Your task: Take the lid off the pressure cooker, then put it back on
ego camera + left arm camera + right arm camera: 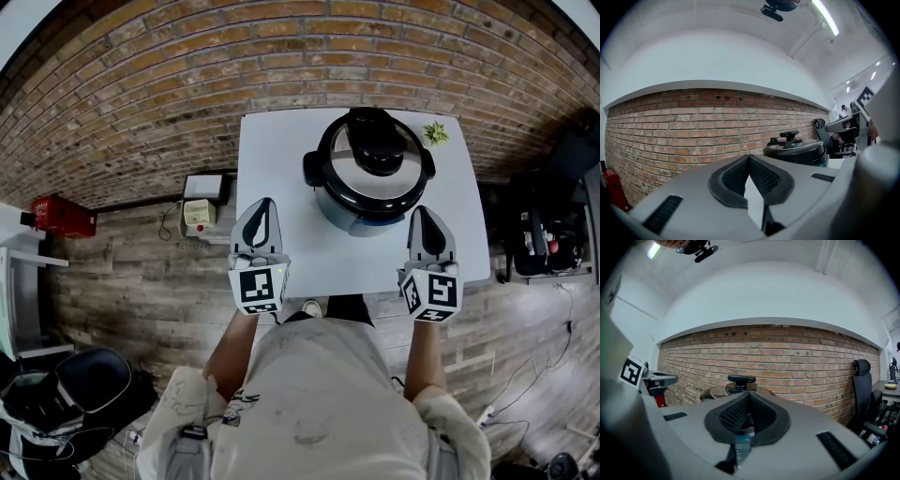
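My left gripper (265,204) and right gripper (421,212) are both closed and empty, held over the near part of the white table (281,150), one on each side of the cooker (352,217), which stands toward the far edge with its lid (349,171) on.

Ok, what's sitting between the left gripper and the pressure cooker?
Nothing. In the head view, only a bare stretch of the white table separates the shut left gripper from the pressure cooker.
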Demonstrator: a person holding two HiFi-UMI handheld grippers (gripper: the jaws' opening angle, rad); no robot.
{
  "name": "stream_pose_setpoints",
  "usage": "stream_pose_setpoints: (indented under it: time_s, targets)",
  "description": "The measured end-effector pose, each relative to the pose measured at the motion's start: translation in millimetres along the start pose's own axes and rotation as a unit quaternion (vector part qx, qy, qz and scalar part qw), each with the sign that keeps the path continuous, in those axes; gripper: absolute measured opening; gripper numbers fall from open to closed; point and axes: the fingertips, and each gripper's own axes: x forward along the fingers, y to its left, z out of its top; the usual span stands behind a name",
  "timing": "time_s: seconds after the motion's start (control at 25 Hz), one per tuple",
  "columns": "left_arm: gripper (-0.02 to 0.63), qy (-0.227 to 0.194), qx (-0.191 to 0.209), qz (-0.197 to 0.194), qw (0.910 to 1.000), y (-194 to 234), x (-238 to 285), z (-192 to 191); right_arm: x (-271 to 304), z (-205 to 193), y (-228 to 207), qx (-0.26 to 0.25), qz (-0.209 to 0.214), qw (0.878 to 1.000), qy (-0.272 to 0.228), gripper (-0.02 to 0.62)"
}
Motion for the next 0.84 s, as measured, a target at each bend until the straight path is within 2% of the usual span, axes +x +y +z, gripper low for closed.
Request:
stream_pose_setpoints:
  time_s: [0.84]
  targets:
    - [0.015,-0.002,-0.003,-0.001,1.0000,-2.3,-2.6,-0.8,-1.9,-3.4,-1.1,-0.004,-0.002,1.000,0.009,0.017]
